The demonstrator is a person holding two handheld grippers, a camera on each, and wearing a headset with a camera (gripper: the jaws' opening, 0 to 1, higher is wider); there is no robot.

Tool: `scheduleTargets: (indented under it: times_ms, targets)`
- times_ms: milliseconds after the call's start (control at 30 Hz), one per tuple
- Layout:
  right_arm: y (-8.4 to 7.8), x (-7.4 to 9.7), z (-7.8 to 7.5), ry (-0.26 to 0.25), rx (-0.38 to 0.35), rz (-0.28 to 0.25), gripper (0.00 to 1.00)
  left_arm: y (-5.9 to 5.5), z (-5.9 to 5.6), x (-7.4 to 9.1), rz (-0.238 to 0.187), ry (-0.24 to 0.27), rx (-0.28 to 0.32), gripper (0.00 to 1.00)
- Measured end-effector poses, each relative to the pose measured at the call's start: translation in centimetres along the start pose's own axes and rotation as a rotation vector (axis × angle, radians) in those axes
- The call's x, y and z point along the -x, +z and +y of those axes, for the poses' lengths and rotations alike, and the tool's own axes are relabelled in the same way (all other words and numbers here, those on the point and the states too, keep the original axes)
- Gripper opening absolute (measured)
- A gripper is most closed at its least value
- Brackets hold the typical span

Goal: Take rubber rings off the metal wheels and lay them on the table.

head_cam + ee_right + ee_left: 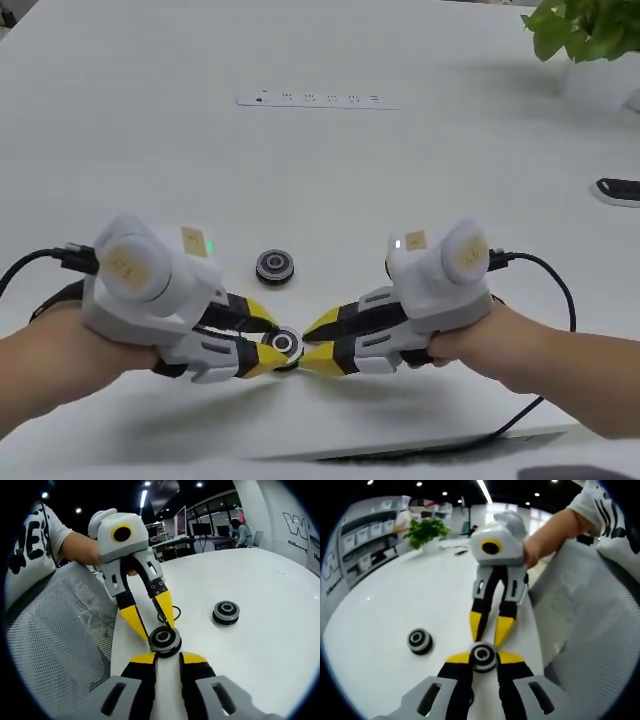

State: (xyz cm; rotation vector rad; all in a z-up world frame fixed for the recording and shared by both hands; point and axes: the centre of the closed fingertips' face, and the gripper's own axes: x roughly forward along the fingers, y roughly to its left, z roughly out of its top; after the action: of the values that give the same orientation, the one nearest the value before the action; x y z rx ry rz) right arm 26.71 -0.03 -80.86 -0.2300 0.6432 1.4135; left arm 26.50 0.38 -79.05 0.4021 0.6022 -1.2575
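While the left gripper (483,658) clamps a metal wheel (483,656), the right gripper's (489,628) fingers (476,622) touch its rim, grip unclear; another wheel (420,641) lies nearby.

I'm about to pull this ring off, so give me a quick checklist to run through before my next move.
1. Left gripper clamps the held wheel: ok.
2. Right gripper bites the rubber ring: cannot tell.
3. Ring seated on the wheel: ok.
4. Second wheel lies apart from both grippers: ok.
5. Bare table nearby for laying the ring: ok.
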Motion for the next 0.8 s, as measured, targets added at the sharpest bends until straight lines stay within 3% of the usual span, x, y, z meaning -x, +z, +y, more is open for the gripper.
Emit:
scheduleTargets:
  times_ms: [367, 800]
  targets:
    - [0.04, -0.15, 0.07, 0.006, 0.004, -0.003, 0.12, -0.06, 0.53, -0.32, -0.009, 0.028, -0.004, 0.14]
    - [-0.08, -0.16, 0.08, -0.009, 0.016, 0.009, 0.09, -0.03, 0.32, -0.09, -0.01, 0.043, -0.022, 0.14]
